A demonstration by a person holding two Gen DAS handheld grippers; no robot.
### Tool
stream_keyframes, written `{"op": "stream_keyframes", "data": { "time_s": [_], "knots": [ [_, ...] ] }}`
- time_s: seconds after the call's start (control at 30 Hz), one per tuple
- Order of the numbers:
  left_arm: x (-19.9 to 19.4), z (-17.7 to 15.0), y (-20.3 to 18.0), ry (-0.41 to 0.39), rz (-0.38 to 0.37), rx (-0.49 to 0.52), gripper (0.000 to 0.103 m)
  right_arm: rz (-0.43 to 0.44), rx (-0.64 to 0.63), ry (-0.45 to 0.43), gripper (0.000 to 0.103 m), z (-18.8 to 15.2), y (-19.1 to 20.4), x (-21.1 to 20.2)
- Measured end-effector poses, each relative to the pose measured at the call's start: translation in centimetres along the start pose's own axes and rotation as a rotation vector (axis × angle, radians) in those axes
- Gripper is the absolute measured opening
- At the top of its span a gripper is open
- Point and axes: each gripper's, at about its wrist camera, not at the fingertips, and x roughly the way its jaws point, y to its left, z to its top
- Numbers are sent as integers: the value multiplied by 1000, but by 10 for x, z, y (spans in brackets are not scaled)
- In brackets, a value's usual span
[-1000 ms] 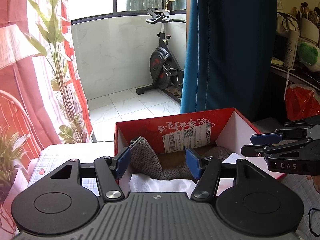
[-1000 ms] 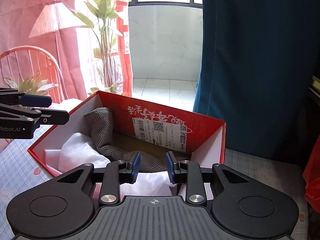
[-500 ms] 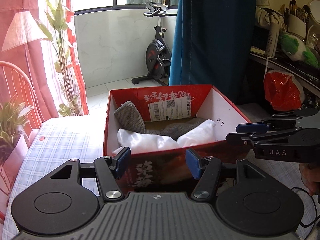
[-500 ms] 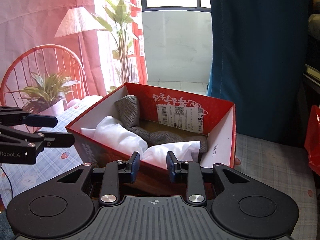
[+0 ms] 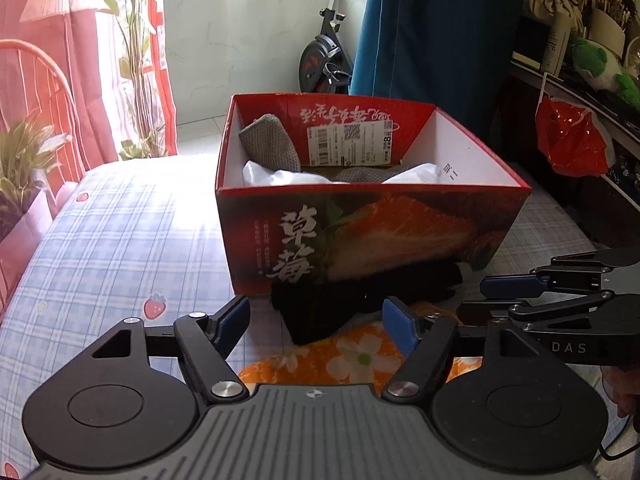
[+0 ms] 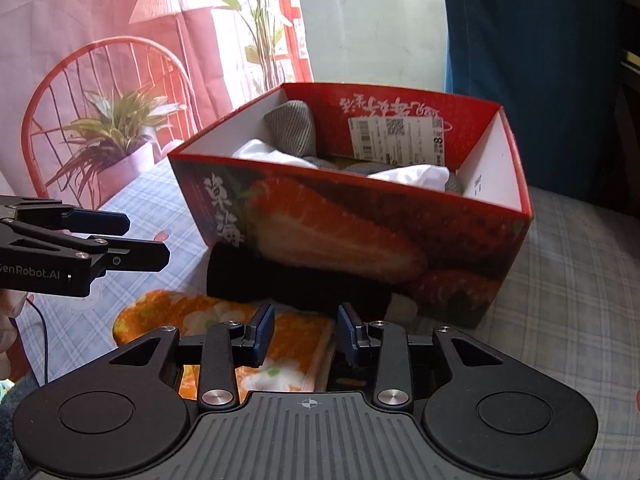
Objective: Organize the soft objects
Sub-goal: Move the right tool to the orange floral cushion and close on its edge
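At the far left a potted plant [image 5: 24, 160] and a red wire chair [image 6: 100, 92] stand by the edge of the table [image 5: 120, 240], whose checked, strawberry-printed cloth lies bare and open all the way from that edge to the box. The left gripper [image 5: 316, 322] hangs low over the near part of this cloth, its jaws opening, the blue pads spread wide with nothing pinched; below and between them lie the dark folded cloth [image 5: 360, 292] and the orange flowered cloth [image 5: 360, 356]. The dark cloth lies against the foot of the box's near wall, and the orange one lies just in front of it, overlapping its near edge. The red strawberry box [image 5: 372, 236] stands in the middle of the table, open at the top, its near rim straight and unobstructed; inside, a grey knitted cloth [image 5: 272, 144] leans in the far left corner and white soft cloth [image 5: 288, 176] fills the floor along the near side. The right gripper [image 6: 306, 334] hovers beside the left one, over the right end of the orange cloth, its jaws also opening, narrower than the left's and closed on nothing. To the right of the box a strip of bare cloth runs to the table's edge, beyond which hangs a red plastic bag [image 5: 572, 140] by a cluttered shelf; a blue curtain [image 5: 432, 28] hangs behind the box.
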Motion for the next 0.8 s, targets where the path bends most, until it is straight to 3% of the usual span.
{"op": "stream_keyframes", "data": {
  "time_s": [0.3, 0.63, 0.77, 0.8],
  "knots": [
    [20, -39, 30, 92, -4, -113, 76, 4, -3, 50, 48, -30, 7, 7],
    [34, -65, 52, 149, -80, -290, 76, -3, -36, 25, 50, -39, 8, 6],
    [36, -70, 57, 146, -106, -341, 68, -3, -38, 22, 50, -39, 8, 6],
    [36, -70, 56, 139, -108, -341, 61, -3, -36, 20, 50, -39, 8, 6]
  ]
}}
